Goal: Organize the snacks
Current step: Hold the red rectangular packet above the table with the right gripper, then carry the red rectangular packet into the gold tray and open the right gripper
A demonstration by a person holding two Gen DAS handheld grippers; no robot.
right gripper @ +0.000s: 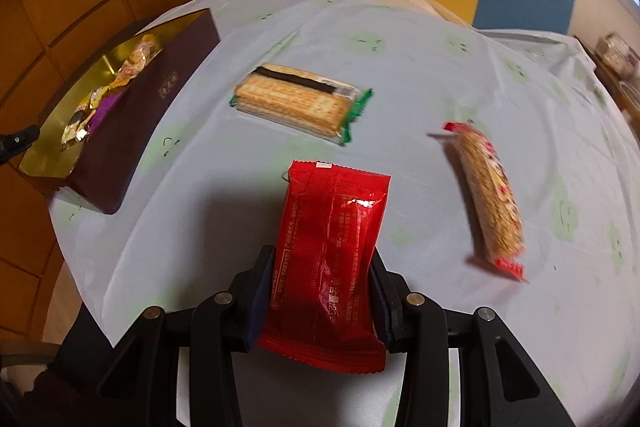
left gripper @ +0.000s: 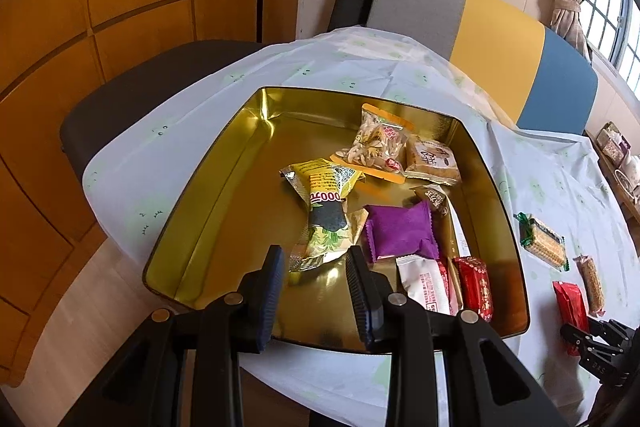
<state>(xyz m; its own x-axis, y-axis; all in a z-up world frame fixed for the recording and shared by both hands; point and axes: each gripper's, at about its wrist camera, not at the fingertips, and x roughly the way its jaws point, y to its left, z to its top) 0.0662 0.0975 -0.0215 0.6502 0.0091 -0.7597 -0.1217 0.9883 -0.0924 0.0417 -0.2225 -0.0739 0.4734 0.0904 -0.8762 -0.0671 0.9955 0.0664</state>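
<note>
The round desk, draped in a pale blue cloth with green faces, carried everything, and the large square gold-lined tin box with dark outer walls sat on it directly under the left tongs and off to the left of the right tongs. That box already held most of the snacks, among them a yellow foil packet, a purple pillow-shaped packet and a clear bag of seeds, so the sorting looked well over halfway done. Three items were outside it. A long clear pack of crackers with green ends lay ahead of the right tongs, and a slim cereal bar in a red-tipped wrapper lay to their right, both untouched on the cloth. The flat red foil packet was clamped between the right tongs, lifted off the cloth, apparently next for the box. The left tongs hung above the box interior, jaws slightly apart with nothing between them.
</note>
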